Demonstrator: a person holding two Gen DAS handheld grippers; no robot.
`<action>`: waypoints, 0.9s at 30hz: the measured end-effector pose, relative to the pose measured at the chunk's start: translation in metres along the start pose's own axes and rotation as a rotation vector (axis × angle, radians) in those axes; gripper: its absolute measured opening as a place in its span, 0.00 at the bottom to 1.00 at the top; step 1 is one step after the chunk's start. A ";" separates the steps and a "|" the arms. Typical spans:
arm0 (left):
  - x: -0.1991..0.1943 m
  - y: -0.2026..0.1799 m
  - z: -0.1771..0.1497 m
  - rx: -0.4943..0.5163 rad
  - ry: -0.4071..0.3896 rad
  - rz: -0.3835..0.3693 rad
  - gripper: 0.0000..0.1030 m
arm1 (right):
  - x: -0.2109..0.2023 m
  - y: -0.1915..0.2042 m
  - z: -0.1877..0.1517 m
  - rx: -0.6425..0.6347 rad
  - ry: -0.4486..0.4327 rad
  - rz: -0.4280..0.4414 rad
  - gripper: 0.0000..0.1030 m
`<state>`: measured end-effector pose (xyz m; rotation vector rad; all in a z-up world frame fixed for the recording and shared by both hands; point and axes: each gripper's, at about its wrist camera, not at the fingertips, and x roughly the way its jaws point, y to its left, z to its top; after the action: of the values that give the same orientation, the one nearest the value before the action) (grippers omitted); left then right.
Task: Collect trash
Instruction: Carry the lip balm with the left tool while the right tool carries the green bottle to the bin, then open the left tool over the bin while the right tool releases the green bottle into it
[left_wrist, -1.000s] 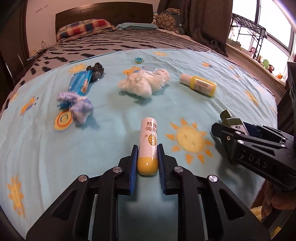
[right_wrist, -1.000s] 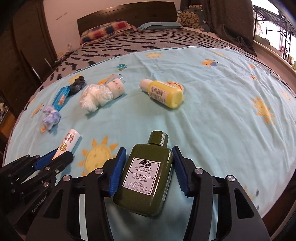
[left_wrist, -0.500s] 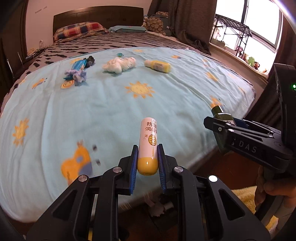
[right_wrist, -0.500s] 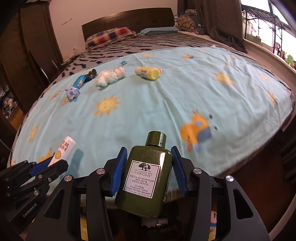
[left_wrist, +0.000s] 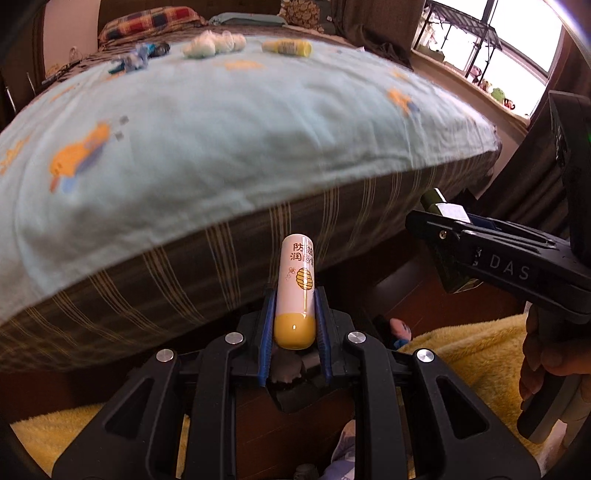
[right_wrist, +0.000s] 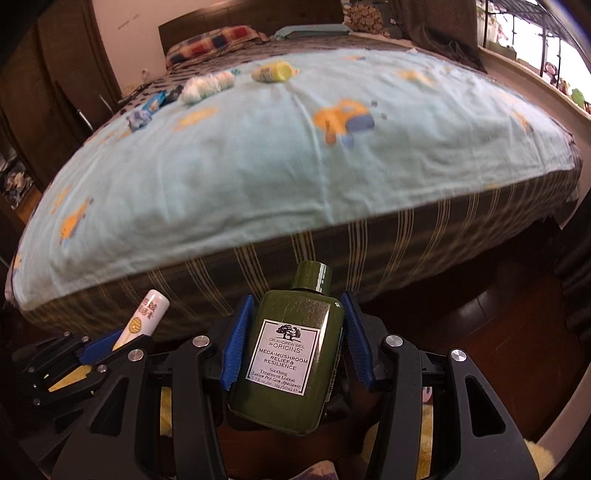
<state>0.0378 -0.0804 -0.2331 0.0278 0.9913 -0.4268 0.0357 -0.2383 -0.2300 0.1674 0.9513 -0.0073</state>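
The left gripper (left_wrist: 294, 325) pinches the lip balm tube (left_wrist: 296, 291) and the right gripper (right_wrist: 295, 343) pinches the green lotion bottle (right_wrist: 288, 354) — both below the bed edge — so squeeze tight until they sit over a bin.

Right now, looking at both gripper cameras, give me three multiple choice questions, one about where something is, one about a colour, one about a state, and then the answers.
1. Where does the yellow bottle lie?
A. On the blue bedspread, far end
B. On the floor
C. In the right gripper

2. What colour is the lotion bottle held by the right gripper?
A. White
B. Dark green
C. Red

3. What is the state of the left gripper?
A. Open and empty
B. Shut on the white and yellow tube
C. Out of view

Answers:
1 A, it lies beside the white wad on the bedspread.
2 B, body and cap are both dark green.
3 B, both blue pads press the tube's yellow end.
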 end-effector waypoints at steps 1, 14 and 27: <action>0.005 0.000 -0.003 0.001 0.011 0.002 0.18 | 0.006 -0.001 -0.004 0.003 0.014 -0.002 0.48; 0.073 0.004 -0.025 -0.031 0.173 -0.010 0.19 | 0.064 -0.011 -0.021 0.027 0.111 0.021 0.48; 0.070 0.003 -0.017 -0.018 0.177 -0.007 0.32 | 0.061 -0.013 -0.009 0.040 0.101 0.008 0.55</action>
<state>0.0580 -0.0971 -0.2999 0.0462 1.1698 -0.4271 0.0630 -0.2455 -0.2865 0.2101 1.0512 -0.0111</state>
